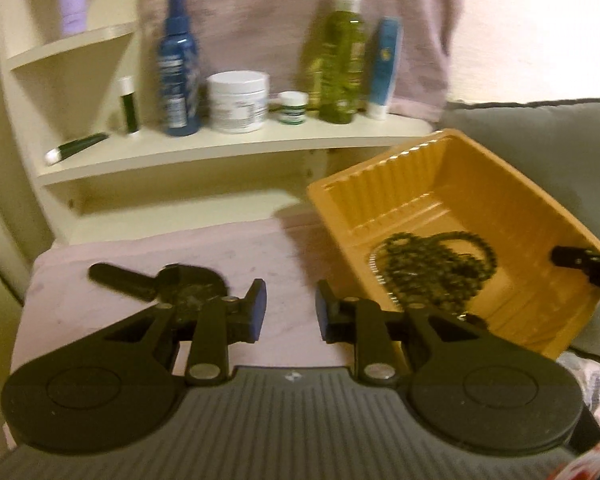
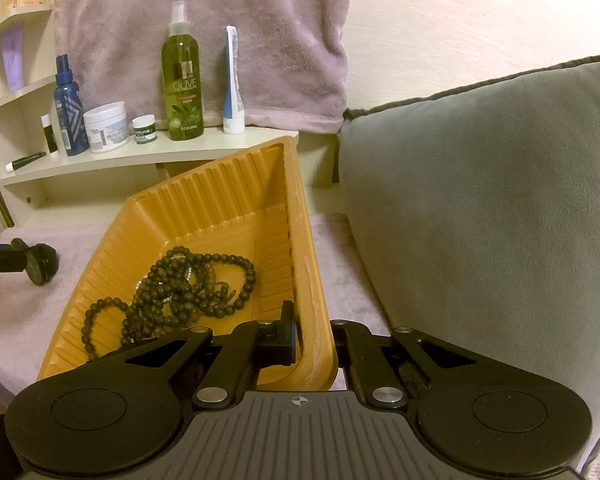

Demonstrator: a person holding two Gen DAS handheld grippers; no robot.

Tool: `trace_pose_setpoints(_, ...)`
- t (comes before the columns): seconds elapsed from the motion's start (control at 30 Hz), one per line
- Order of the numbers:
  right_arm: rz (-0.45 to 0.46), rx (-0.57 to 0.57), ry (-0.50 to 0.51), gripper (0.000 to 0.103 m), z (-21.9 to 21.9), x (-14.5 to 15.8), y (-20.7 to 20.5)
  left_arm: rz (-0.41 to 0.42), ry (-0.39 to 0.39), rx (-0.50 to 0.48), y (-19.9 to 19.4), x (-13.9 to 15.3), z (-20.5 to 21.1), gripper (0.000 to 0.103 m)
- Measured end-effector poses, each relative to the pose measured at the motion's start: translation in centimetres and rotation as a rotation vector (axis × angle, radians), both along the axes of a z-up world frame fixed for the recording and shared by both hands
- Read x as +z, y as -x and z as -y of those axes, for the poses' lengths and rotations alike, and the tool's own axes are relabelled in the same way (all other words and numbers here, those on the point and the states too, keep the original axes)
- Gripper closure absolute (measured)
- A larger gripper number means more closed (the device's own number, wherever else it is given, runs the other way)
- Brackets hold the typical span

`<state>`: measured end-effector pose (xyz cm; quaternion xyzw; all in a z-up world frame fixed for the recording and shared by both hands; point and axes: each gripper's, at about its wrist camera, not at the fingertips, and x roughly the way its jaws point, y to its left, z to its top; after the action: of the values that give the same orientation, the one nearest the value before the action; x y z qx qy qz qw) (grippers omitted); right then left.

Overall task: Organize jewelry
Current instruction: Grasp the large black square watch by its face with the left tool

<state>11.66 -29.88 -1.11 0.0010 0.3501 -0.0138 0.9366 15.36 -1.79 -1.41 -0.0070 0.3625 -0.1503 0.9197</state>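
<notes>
On the pink-covered surface (image 1: 284,240) beside a grey cushion (image 2: 480,184), an orange tray (image 2: 220,200) sits tilted, its near right wall raised toward the right wrist camera. Inside the tray lies a tangled heap of dark beaded strands (image 2: 180,284), with one lighter, silvery strand (image 1: 376,268) partly showing beneath them; the beads rest on the tray floor toward its lower side.

Right tool (image 2: 314,336): clamped fully on the tray's near wall, one pad inside the tray and the other outside it. The wall fills the gap between the pads.

Left tool (image 1: 290,312): parted by a narrow gap, with only the pink cover visible between its blue-faced pads (image 1: 259,312). It grips no item. It stands just left of the tray's near corner, apart from the beads. The left-wrist picture is blurred.

A dark, round-headed object with a short handle (image 1: 156,280) lies on the pink cover just ahead of the left tool's left finger; what it is cannot be told.

Behind, a cream shelf (image 1: 236,148) carries a blue spray bottle (image 1: 178,68), a white jar (image 1: 239,100), a small green-and-white jar (image 1: 293,107), a green olive spray bottle (image 2: 181,76), a blue-and-white tube (image 1: 385,68) standing on its cap, a small dark stick (image 1: 127,106) and a dark tube (image 1: 76,148) lying flat. A mauve towel (image 2: 204,24) hangs behind the bottles.
</notes>
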Motion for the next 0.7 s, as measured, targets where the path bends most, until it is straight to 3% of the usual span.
trace_pose_setpoints(0.5, -0.006, 0.002, 0.011, 0.098, 0.1, -0.3, -0.2, -0.025, -0.073, 0.12, 0.1, -2.6, -4.4, 0.067)
trace_pose_setpoints(0.6, -0.007, 0.003, 0.014, 0.098, 0.1, -0.3, -0.1, -0.021, -0.079, 0.138, -0.2, -3.0, -4.7, 0.058)
trace_pose_setpoints(0.7, -0.008, 0.003, 0.016, 0.098, 0.1, -0.3, -0.2, -0.003, -0.07, 0.149, -0.5, -3.4, -4.8, 0.039)
